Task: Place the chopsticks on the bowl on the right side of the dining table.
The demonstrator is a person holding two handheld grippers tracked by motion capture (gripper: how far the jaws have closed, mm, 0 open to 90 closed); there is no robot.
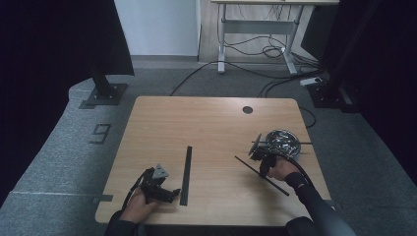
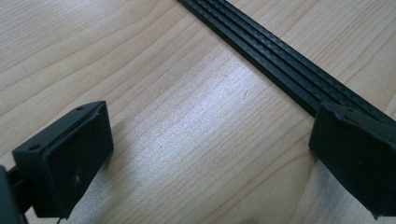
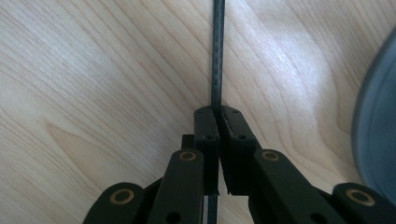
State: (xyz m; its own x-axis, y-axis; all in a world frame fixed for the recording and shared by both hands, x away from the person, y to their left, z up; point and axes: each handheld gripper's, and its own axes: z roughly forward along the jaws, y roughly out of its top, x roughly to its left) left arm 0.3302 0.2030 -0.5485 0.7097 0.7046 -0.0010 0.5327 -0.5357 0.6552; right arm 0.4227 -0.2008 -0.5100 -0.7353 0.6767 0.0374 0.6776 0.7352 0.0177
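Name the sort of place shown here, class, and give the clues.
Probably a lab or recording workspace: a bare wooden table on grey carpet, loose cables under a desk frame behind, and dark curtains at both sides.

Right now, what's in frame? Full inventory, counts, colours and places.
thin rod: 1, black, right half of table, lying diagonally, clamped in the right gripper.
flat strip: 1, black, ribbed, table centre-left, lying lengthwise beside the left gripper.
metal bowl: 1, shiny silver, right edge of table, just beyond the right gripper.
table: 1, light wood, dark round hole near its far edge.
desk: 1, pale frame, background, cables beneath.
left gripper: 1, black, jaws open over bare wood, strip by one jaw.
right gripper: 1, black, jaws shut on the thin rod.
hands: 2, one on each gripper, near table edge.
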